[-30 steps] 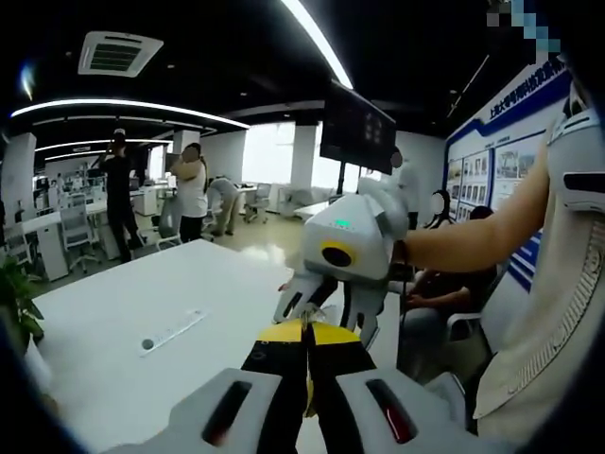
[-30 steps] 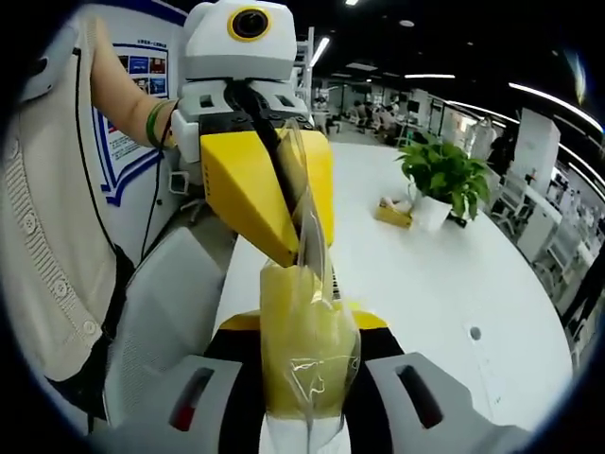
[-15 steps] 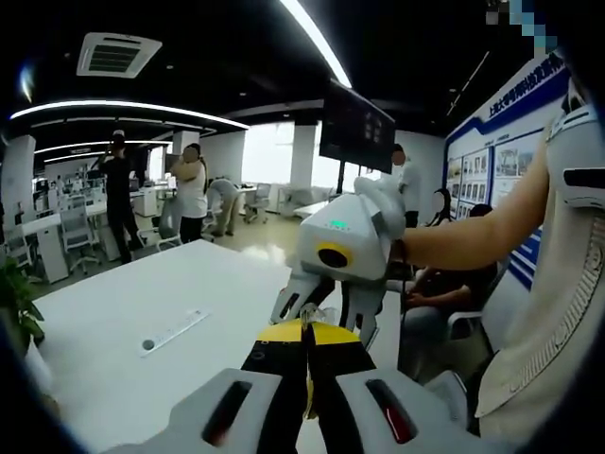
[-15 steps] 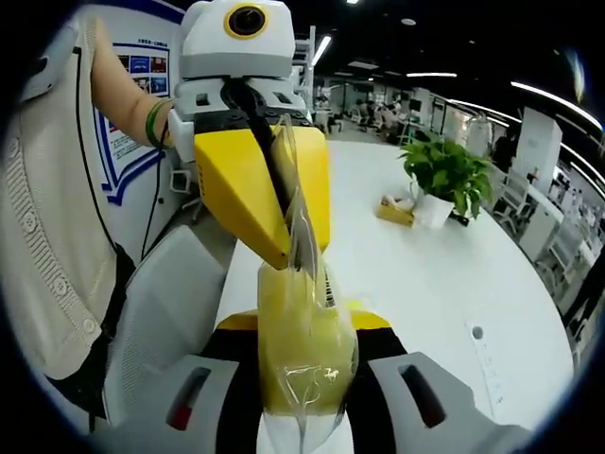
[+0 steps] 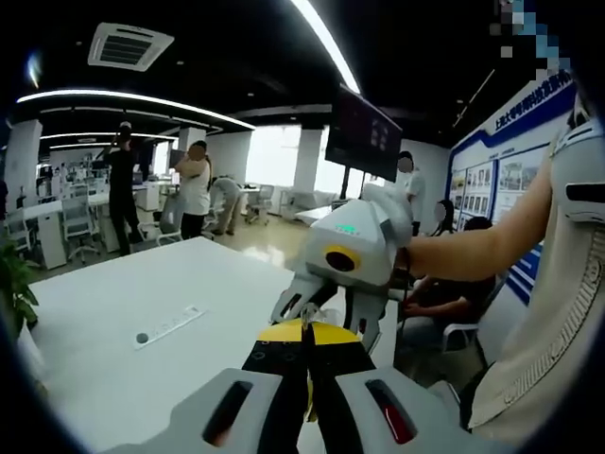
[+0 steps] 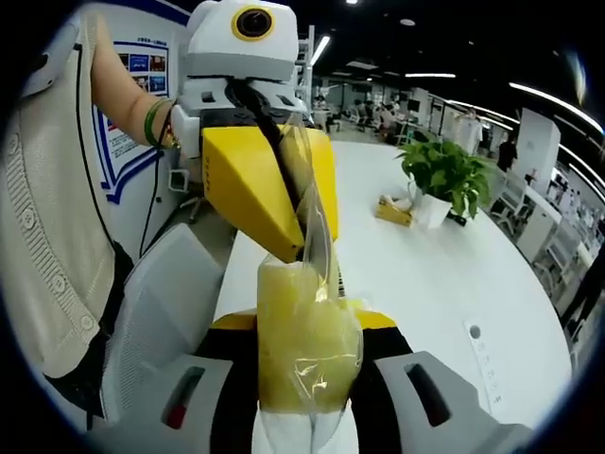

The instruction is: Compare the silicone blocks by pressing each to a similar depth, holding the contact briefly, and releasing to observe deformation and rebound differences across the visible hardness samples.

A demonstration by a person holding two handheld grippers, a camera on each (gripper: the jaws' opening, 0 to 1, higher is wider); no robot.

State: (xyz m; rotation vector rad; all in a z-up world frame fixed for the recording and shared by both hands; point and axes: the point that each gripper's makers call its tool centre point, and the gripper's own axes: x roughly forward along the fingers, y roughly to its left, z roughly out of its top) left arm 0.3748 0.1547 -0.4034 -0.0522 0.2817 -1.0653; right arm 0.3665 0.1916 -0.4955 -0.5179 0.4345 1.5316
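In the right gripper view, a yellow silicone block point(image 6: 307, 345) wrapped in a clear plastic bag point(image 6: 317, 227) stands upright between my right gripper's point(image 6: 307, 326) jaws, which are shut on it. My left gripper point(image 6: 304, 253) comes down from the top of that view, its yellow jaws shut on the bag's upper edge. In the left gripper view, my left gripper point(image 5: 304, 333) shows its jaws pressed together on a thin strip of plastic. The white right gripper point(image 5: 324, 317) faces it closely from the right, held by a person's arm point(image 5: 473, 255).
A long white table point(image 6: 425, 274) lies below both grippers, with a potted plant point(image 6: 444, 175) and a small yellowish box point(image 6: 392, 210) on it. A white chair point(image 6: 161, 303) stands by its edge. A person sits at the table's end point(image 5: 444, 293), and others stand farther back point(image 5: 194, 189).
Both views have shifted slightly with the hands. The bagged block stays held between the right jaws and the left jaws stay on the bag's edge.
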